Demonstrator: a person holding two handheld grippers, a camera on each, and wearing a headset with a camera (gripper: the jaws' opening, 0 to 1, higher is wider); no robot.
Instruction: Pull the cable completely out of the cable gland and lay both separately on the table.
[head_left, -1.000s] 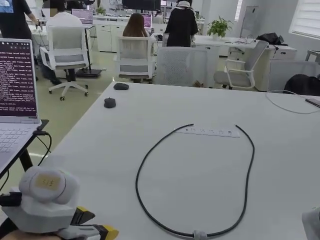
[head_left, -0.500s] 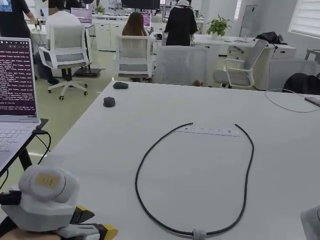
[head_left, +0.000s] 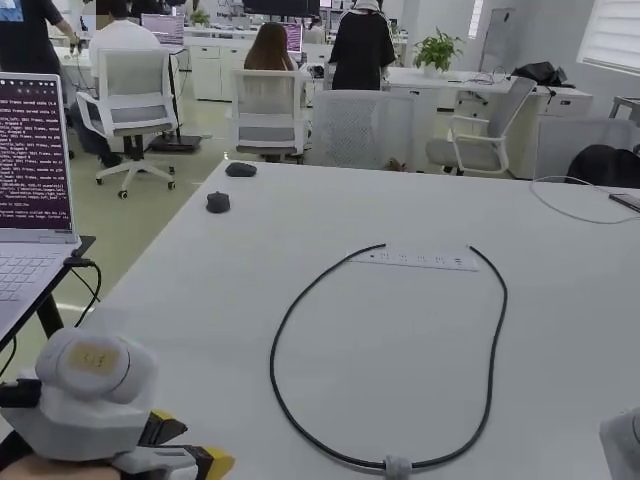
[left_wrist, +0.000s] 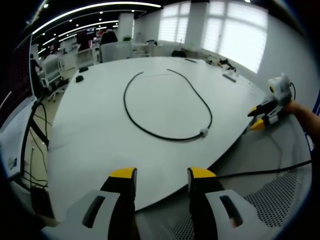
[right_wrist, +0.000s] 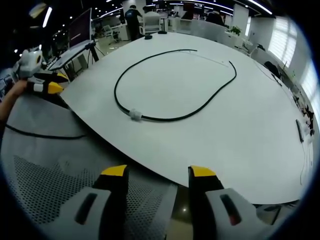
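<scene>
The table (head_left: 400, 340) holds a black cable (head_left: 273, 360) looped through its gland (head_left: 397, 466); left gripper (left_wrist: 162, 172), right gripper (right_wrist: 158, 170): jaws apart.

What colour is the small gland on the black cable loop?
The small cable gland is pale grey, clearest in the right gripper view.

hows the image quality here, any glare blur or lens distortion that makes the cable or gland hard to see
Head view: evenly lit and sharp, black cable crisp on the white table, gland small at the bottom edge. Left gripper view: fisheye bows the table edge, windows blown out. Right gripper view: same bowing, but the gland reads clearly.
</scene>
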